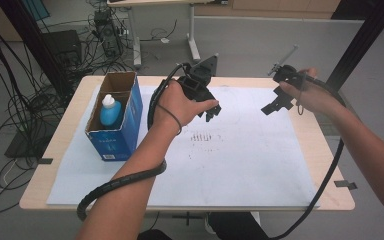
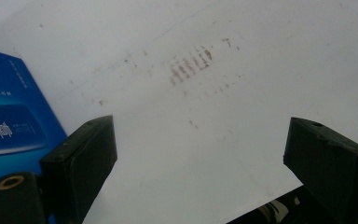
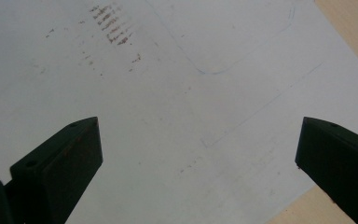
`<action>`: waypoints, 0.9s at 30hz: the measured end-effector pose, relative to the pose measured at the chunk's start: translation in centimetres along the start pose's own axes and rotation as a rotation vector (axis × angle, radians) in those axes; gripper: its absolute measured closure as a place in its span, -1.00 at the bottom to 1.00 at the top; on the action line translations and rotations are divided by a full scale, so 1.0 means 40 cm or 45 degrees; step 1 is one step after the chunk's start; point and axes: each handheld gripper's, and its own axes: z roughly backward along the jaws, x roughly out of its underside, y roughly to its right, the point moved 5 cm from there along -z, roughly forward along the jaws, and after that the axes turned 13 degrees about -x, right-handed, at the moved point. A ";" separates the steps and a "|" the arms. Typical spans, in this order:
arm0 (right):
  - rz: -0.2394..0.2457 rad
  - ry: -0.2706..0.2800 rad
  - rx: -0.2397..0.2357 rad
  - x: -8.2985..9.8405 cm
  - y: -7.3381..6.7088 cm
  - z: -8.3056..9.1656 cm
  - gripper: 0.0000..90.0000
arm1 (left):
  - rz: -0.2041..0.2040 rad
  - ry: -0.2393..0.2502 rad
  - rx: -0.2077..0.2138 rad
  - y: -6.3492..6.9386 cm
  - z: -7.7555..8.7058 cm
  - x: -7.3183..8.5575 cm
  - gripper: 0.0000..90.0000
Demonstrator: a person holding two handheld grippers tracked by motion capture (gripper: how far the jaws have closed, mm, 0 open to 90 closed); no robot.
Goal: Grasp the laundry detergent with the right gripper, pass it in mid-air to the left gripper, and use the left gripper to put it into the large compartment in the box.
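Note:
A blue cardboard box (image 1: pixel 116 125) stands open-topped at the table's left, with a blue bottle with a white cap (image 1: pixel 110 111) upright inside it. My left gripper (image 1: pixel 211 112) hovers over the white paper sheet (image 1: pixel 240 165) just right of the box, jaws wide apart and empty. In the left gripper view the box's blue side (image 2: pixel 9 116) lies at the left beside the left jaw. My right gripper (image 1: pixel 272 106) is held above the sheet's far right part, also open with nothing between its jaws.
Reddish-brown smudge marks (image 1: pixel 204 137) stain the paper's middle; they also show as smudges (image 2: pixel 189 67) and smudges (image 3: pixel 109 25) in the gripper views. The wooden table edge (image 3: pixel 349 28) borders the sheet. Cables and a desk frame (image 1: pixel 130 35) stand on the floor behind.

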 end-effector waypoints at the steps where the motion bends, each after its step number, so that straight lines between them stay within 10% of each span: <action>1: -0.006 -0.006 0.002 0.000 0.003 0.002 -0.99 | -0.003 0.002 0.000 0.004 0.003 0.001 -0.78; 27: 0.047 -0.059 0.009 -0.011 0.002 0.018 -0.99 | -0.022 -0.006 0.020 0.029 0.001 0.006 -0.77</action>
